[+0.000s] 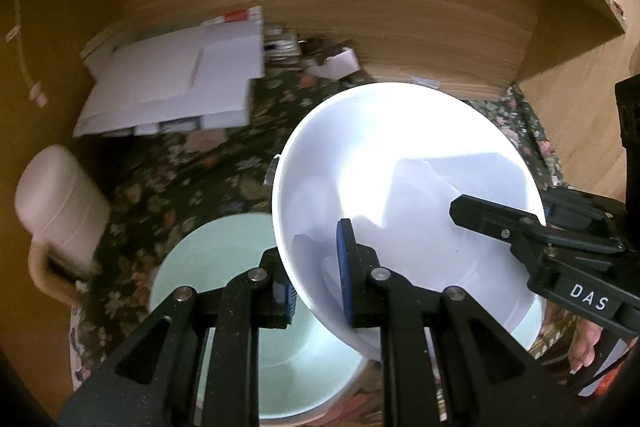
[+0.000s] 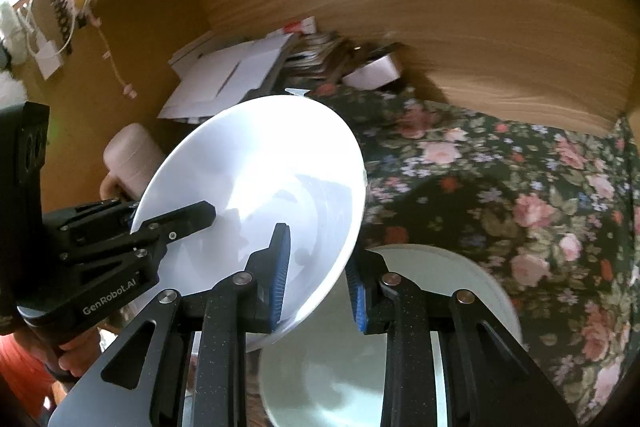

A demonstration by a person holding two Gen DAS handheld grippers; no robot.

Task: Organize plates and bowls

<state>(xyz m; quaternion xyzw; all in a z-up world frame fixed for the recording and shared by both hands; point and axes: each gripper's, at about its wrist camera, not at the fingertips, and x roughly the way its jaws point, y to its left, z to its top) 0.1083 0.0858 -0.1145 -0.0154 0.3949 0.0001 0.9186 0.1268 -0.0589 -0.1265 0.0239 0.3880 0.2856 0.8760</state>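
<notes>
Both claws are clamped on the rim of the same white bowl (image 1: 404, 195), the left gripper (image 1: 318, 279) pinching the near-left edge with one pad inside and one outside, the right gripper (image 2: 318, 279) doing likewise on the opposite edge; the bowl hangs tilted in the air above the floral tablecloth (image 2: 500, 167), directly over a pale green bowl (image 1: 224, 267) that sits on the cloth below. The step, as I read it, is nesting the white bowl into the green one; to do it well the two hands should level the bowl, keep it centred over the green rim, lower together, and let go only once it is seated, since thin rim grips could slip if one side leads. Much is hard to judge: the frames are blurred; glare washes out the white bowl's inside; the gap between the two bowls cannot be told; the green bowl's near edge is hidden behind the fingers; a cream mug (image 1: 60, 203) stands off to the side.
</notes>
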